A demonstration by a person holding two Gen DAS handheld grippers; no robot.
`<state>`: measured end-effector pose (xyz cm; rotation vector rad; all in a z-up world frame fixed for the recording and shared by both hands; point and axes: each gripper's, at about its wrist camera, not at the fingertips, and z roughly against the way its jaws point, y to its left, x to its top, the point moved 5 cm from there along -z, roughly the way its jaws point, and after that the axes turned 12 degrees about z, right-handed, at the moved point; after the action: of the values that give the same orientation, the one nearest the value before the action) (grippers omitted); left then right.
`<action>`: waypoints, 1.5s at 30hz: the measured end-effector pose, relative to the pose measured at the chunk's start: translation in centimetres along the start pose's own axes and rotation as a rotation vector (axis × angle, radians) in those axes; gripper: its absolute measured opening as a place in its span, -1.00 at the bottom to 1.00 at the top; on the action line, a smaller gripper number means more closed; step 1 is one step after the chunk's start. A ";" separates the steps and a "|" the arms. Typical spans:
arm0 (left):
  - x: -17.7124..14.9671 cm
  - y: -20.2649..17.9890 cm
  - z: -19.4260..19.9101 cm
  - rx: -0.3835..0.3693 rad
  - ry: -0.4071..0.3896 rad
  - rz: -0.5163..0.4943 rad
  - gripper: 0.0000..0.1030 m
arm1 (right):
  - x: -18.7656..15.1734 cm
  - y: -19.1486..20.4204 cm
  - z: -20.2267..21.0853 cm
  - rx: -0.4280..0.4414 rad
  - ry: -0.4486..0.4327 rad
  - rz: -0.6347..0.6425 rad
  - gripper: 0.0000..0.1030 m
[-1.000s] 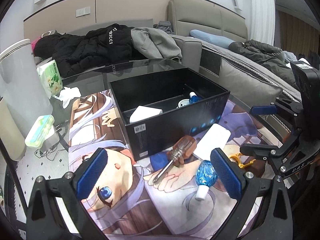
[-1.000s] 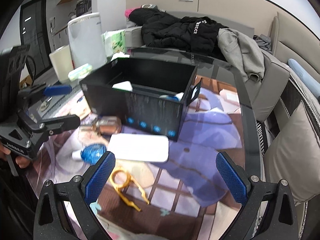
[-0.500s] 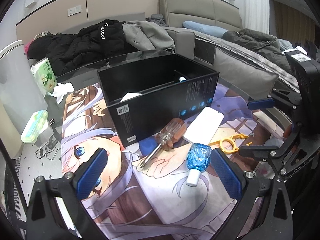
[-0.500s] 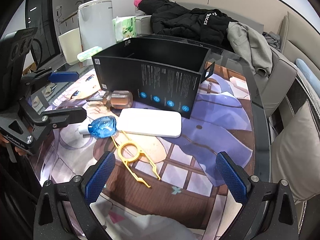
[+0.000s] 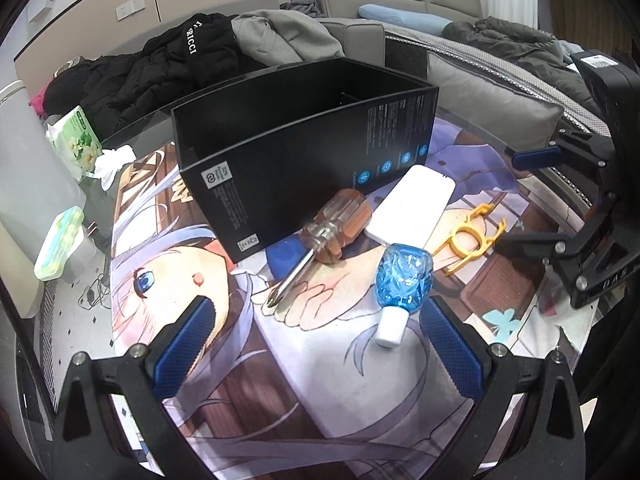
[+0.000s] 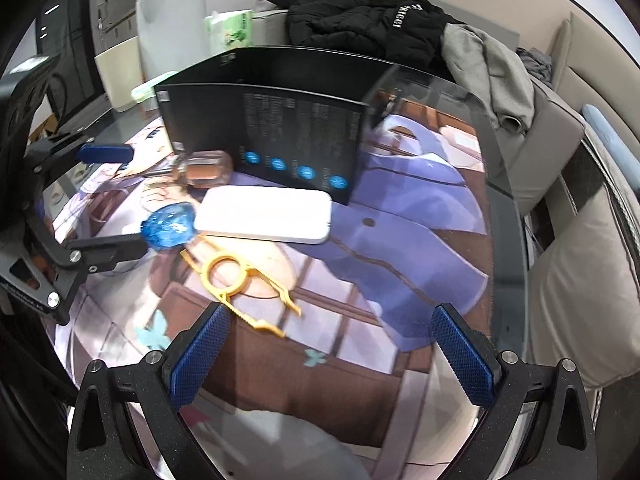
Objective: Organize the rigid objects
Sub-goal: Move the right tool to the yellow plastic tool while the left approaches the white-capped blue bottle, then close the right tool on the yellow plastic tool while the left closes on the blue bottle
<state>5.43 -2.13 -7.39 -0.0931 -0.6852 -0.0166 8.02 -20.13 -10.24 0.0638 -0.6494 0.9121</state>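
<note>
A black open box point(image 5: 304, 148) stands on the printed mat, also in the right wrist view point(image 6: 276, 124). In front of it lie a screwdriver with an amber handle point(image 5: 320, 236), a white flat case point(image 5: 412, 204), a blue bottle with a white cap point(image 5: 402, 284) and a yellow plastic tool point(image 5: 468, 236). My left gripper point(image 5: 316, 344) is open and empty, low over the mat just before the screwdriver tip and the bottle. My right gripper point(image 6: 328, 352) is open and empty, close before the yellow tool point(image 6: 236, 280). The white case point(image 6: 264, 216) and blue bottle point(image 6: 170, 226) lie beyond it.
The mat covers a glass table point(image 6: 500, 184) whose edge runs along the right. A sofa with black and grey jackets point(image 5: 192, 56) is behind. A tissue pack point(image 5: 78, 140), a white appliance point(image 6: 172, 20) and a small green case point(image 5: 58, 240) stand at the left.
Both grippers have come down lower and nearer the objects on the mat; the inside of the box is no longer visible. Both stay open and empty.
</note>
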 end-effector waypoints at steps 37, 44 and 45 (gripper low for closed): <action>0.9 2.0 -0.7 -0.073 0.063 0.176 1.00 | 2.9 3.7 -1.7 0.086 -0.008 -0.027 0.98; 1.0 2.2 -1.1 -0.075 0.068 0.179 1.00 | 3.1 3.0 -1.7 0.072 -0.008 -0.054 0.82; 1.1 2.2 -1.2 -0.077 0.068 0.179 1.00 | 3.1 3.0 -1.5 0.072 -0.018 -0.051 0.71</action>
<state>7.10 -0.07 -7.78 -0.2260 -0.6063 0.1252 7.90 -15.59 -10.37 0.1524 -0.6285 0.8864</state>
